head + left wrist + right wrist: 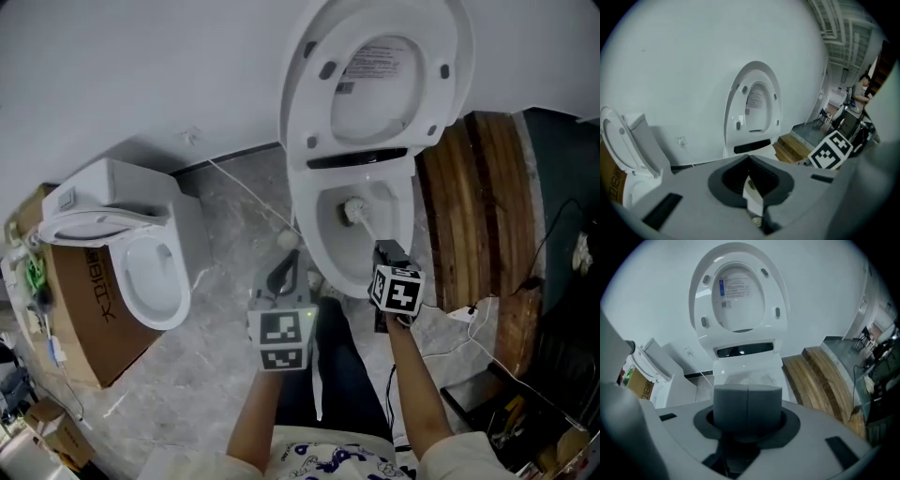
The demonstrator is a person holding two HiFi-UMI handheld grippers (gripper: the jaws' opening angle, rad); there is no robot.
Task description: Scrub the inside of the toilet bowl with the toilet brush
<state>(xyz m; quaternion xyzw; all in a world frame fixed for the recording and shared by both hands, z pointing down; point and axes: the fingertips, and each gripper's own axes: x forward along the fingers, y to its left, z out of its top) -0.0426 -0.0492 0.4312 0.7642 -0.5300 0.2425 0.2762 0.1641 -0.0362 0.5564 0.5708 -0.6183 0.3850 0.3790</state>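
The white toilet [323,239] stands with its lid and seat [375,75] raised against the wall. Inside the bowl lies the round white head of the toilet brush [353,211]; its handle slants down-right into my right gripper [386,251], which is shut on it over the bowl's front right rim. In the right gripper view the grey pads [733,406] meet in front of the bowl [747,378] and hide the brush. My left gripper [291,259] hangs left of the bowl's front, jaws together, holding nothing. Its own view faces the raised lid [754,110].
A second white toilet [150,272] rests on a cardboard box [94,314] at the left. Stacked wooden planks [469,206] lie right of the toilet, with cables and a plug [466,314] by them. A thin cord [246,192] crosses the grey floor. A person [861,90] stands far off.
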